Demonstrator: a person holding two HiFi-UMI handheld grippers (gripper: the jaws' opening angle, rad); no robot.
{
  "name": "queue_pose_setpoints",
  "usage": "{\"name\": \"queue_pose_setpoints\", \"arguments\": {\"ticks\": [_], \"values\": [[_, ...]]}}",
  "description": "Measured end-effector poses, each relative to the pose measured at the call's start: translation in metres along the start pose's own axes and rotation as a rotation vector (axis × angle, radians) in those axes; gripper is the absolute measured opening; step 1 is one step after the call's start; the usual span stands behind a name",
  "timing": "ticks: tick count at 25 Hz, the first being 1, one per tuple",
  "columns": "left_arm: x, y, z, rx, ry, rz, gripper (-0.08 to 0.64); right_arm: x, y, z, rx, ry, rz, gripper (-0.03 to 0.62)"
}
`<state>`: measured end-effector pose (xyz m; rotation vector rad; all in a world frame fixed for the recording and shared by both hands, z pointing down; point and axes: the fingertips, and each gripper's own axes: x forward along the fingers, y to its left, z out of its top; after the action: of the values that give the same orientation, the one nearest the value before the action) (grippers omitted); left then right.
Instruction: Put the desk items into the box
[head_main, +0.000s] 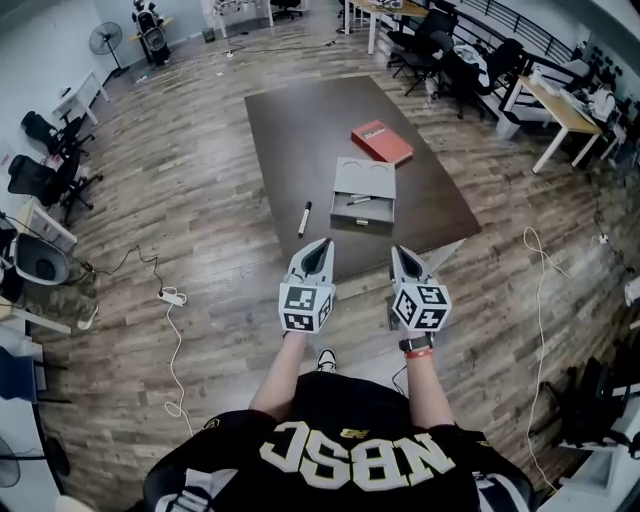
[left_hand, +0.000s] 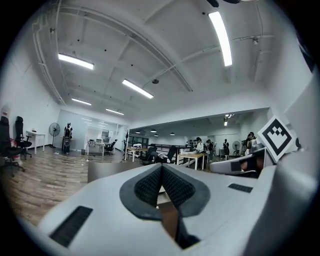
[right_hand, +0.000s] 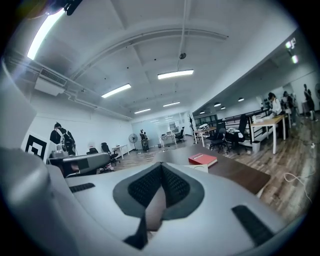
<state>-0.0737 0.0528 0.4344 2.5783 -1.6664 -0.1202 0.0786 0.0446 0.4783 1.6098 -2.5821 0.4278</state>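
A grey open box (head_main: 363, 196) stands on the dark brown table (head_main: 300, 130) with a pen (head_main: 360, 200) lying inside it. A red book (head_main: 381, 141) lies just beyond the box, and a black marker (head_main: 304, 218) rests on the table to its left. My left gripper (head_main: 322, 244) and right gripper (head_main: 398, 250) hover side by side near the table's front edge, short of the box. Both are shut with nothing in them. In the right gripper view the shut tips (right_hand: 161, 166) point toward the red book (right_hand: 202, 159). The left gripper's tips (left_hand: 161, 167) also meet.
Wood floor surrounds the table. A white power strip (head_main: 172, 296) and cable lie on the floor at the left, and another cable (head_main: 540, 270) runs at the right. Office chairs (head_main: 45, 175) stand at the far left, desks and chairs (head_main: 470, 60) at the back right.
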Motion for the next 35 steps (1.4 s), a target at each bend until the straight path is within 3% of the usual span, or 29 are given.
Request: {"name": "queue_pose_setpoints", "arguments": {"ticks": [5,9,17,21,26,30,35], "values": [[0.046,0.034,0.005,0.002,-0.014,-0.025,0.014,0.052,-0.009,0.013,-0.001,-0.008,-0.009,0.008],[0.068,0.053,-0.001,-0.070,-0.002,-0.022,0.014,0.074,-0.016,0.014,-0.011,0.016,-0.018,0.008],[0.117,0.047,-0.027,-0.073,0.057,-0.038,0.014,0.110,-0.050,0.015,0.005,0.035,-0.014,0.008],[0.157,0.056,-0.029,-0.051,0.074,-0.008,0.014,0.155,-0.072,0.021,0.045,0.053,0.048,0.008],[0.217,0.052,-0.030,-0.035,0.073,0.012,0.014,0.206,-0.114,0.054,0.028,0.015,0.109,0.008],[0.263,0.059,-0.035,-0.019,0.074,0.070,0.014,0.243,-0.146,0.073,0.009,0.028,0.181,0.008],[0.285,0.066,-0.033,0.023,0.101,0.145,0.014,0.266,-0.145,0.079,-0.028,0.074,0.300,0.008]]}}
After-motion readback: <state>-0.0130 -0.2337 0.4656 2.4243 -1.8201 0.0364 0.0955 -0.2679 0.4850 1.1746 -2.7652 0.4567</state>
